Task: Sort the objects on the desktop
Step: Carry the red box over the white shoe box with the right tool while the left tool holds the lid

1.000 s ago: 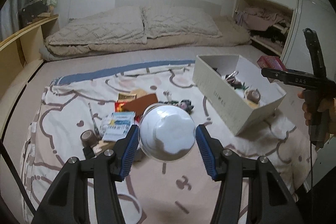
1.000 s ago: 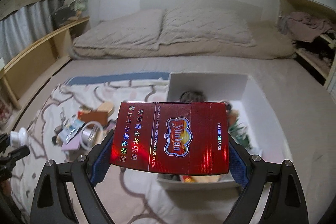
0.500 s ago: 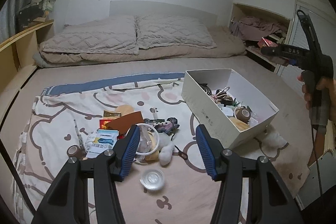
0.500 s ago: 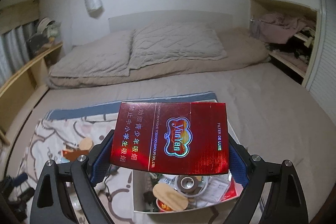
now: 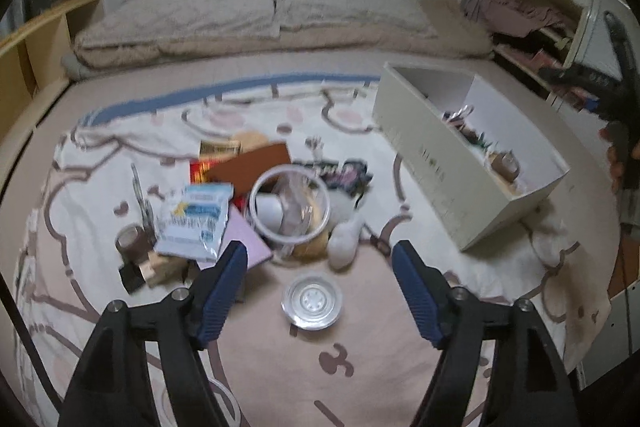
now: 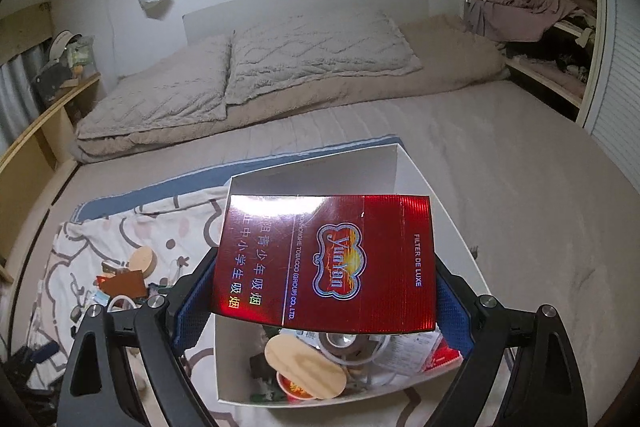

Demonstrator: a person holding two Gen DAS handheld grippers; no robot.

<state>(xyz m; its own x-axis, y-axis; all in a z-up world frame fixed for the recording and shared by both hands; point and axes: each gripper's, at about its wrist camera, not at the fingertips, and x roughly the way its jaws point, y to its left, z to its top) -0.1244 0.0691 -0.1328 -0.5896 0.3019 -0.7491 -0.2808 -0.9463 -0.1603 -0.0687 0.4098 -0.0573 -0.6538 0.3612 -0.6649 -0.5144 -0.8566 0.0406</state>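
My left gripper (image 5: pixel 319 247) hangs over the patterned blanket, its jaws opening with nothing between them. A clear round lid (image 5: pixel 312 302) lies flat on the blanket just below and between the blue pads. Beyond it is a pile of small objects around a clear plastic ring (image 5: pixel 290 205). My right gripper (image 6: pixel 322 291) is shut on a red cigarette pack (image 6: pixel 326 263), held flat above the open white box (image 6: pixel 312 167). The pack hides the fingertips. In the left wrist view the white box (image 5: pixel 468 163) stands to the right, and the right gripper (image 5: pixel 616 87) shows beyond it, blurred.
The pile holds a blue-and-white packet (image 5: pixel 196 223), a brown tape roll (image 5: pixel 130 241), a pink sheet (image 5: pixel 244 239) and a brown card (image 5: pixel 256 163). Inside the box lie a wooden oval (image 6: pixel 306 367) and a tape roll (image 6: pixel 340 343). Pillows (image 6: pixel 240 75) lie at the head of the bed.
The left gripper let go of the round lid, which now lies on the blanket, and its jaws have widened. The right gripper carried the red pack to above the box.
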